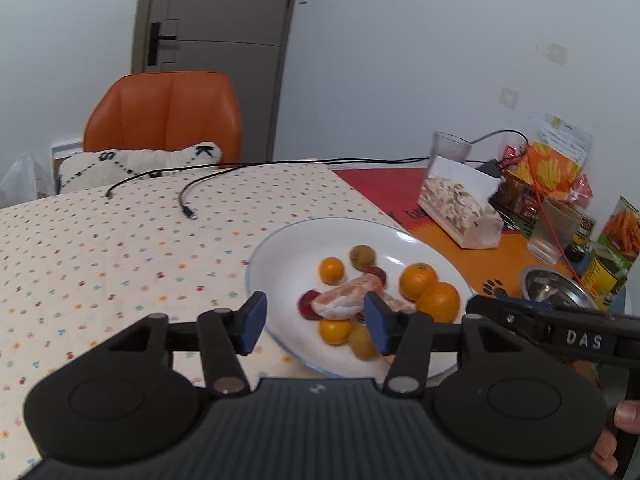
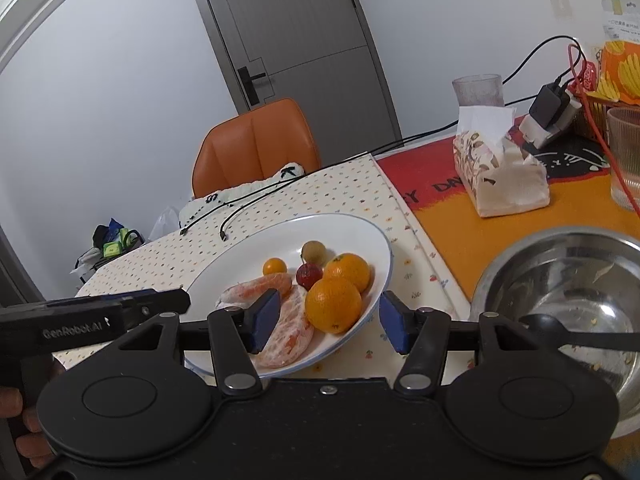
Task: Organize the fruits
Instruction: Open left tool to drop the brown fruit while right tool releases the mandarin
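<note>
Both grippers, left gripper (image 1: pixel 314 322) and right gripper (image 2: pixel 326 320), hang spread and empty over the plate (image 1: pixel 280 248). Looks like picking time; the peeled segment (image 1: pixel 346 298) at 12 o'clock of the left needs a soft pinch.

Plate (image 2: pixel 372 240) sits on the table (image 1: pixel 100 248) w/ fruit in it: two oranges (image 2: pixel 334 304) touching at its right side, peeled citrus halves (image 2: pixel 288 336) left of them. Metal bowl (image 2: pixel 560 280) just right of plate. Tissue box (image 2: pixel 500 176) behind the bowl, chair (image 1: pixel 164 114) beyond the table's far edge.
</note>
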